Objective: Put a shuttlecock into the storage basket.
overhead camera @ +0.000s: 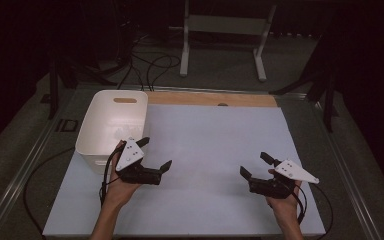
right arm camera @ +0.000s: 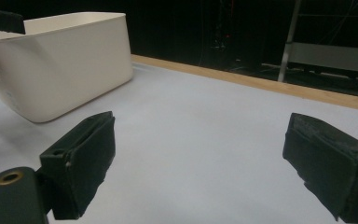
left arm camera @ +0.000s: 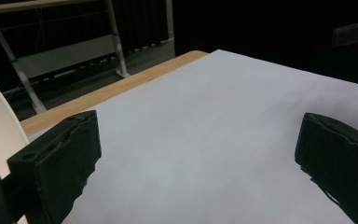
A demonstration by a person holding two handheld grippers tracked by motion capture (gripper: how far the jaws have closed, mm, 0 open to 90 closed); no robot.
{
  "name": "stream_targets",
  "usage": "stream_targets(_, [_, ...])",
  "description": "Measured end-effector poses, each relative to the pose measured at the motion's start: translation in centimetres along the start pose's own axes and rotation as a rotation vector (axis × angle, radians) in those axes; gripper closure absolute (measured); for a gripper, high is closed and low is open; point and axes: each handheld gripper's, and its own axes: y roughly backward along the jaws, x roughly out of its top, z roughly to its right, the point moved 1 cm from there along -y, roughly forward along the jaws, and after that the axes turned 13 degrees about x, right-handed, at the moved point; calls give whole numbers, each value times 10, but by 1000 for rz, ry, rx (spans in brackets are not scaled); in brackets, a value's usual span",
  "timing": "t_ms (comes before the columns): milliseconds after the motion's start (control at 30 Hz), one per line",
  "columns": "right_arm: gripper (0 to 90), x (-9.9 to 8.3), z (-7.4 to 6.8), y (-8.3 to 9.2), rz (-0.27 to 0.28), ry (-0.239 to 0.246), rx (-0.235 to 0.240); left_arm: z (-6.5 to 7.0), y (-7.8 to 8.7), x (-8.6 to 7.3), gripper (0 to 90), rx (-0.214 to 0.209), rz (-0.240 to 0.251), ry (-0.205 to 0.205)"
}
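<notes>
A white rectangular plastic tub [overhead camera: 111, 125] with handle slots sits at the far left corner of the pale blue table mat [overhead camera: 210, 145]; its inside looks empty. The left gripper [overhead camera: 155, 152] hovers just beside the tub, jaws spread wide, holding nothing. The right gripper [overhead camera: 256, 165] hangs well apart from it, likewise spread. To grasp the tub, approach its rim squarely.

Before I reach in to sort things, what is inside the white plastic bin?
The white plastic bin shows pale inner walls and floor in the high view, with nothing clearly inside. The left gripper covers its near corner; the right gripper view hides its interior.
</notes>
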Motion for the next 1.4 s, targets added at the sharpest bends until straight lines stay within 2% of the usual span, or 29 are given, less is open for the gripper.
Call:
stream_targets(633, [92,-1,0,-1,-2,-3,4,-4,22,-18,13,-8,21,12])
stream_targets(833, [93,-1,0,0,-1,2,4,-6,29,-20,15,-10,32,9])
stream_targets(1400, [92,-2,1,0,-4,4,11,-11,42,-25,15,-3,46,32])
